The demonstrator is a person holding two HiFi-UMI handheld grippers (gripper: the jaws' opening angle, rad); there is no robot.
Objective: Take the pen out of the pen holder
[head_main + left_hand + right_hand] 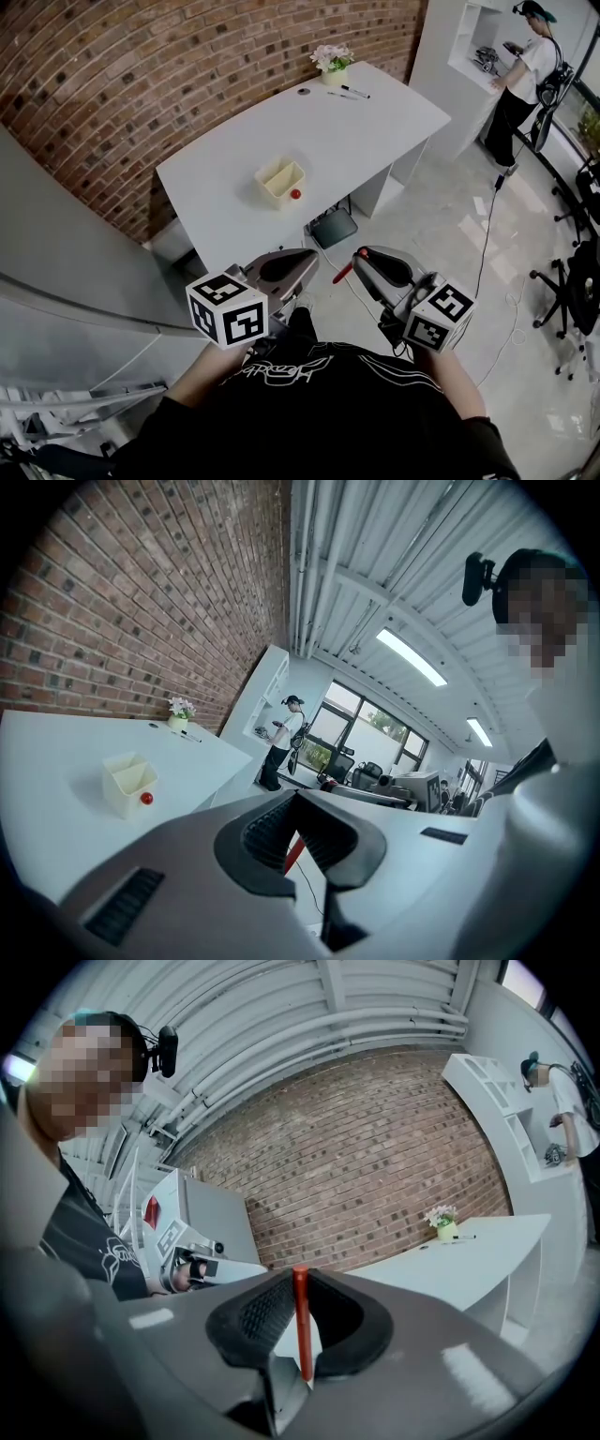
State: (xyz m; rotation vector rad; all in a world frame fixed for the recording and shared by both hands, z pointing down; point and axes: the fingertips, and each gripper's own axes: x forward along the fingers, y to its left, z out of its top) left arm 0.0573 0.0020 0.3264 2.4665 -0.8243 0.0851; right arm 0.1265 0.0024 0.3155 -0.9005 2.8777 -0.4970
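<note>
My right gripper [360, 253] is shut on a red pen [342, 273], which pokes out towards the left gripper [314, 254]. In the right gripper view the pen [302, 1326] stands upright between the black pads [265, 1314] of the right gripper [300, 1274]. The left gripper [296, 794] is shut with nothing in it; the pen [293, 853] shows behind its jaws. Both grippers are held close to my body, well short of the white table [375, 131]. The cream pen holder [279, 182] stands on that table with a small red ball [295, 194] at its side.
A flower pot [334, 64] and a black pen [354, 92] lie at the table's far end. A black box [333, 228] sits on the floor under the table. A person [525, 75] stands at a white shelf at far right, near office chairs [581, 281].
</note>
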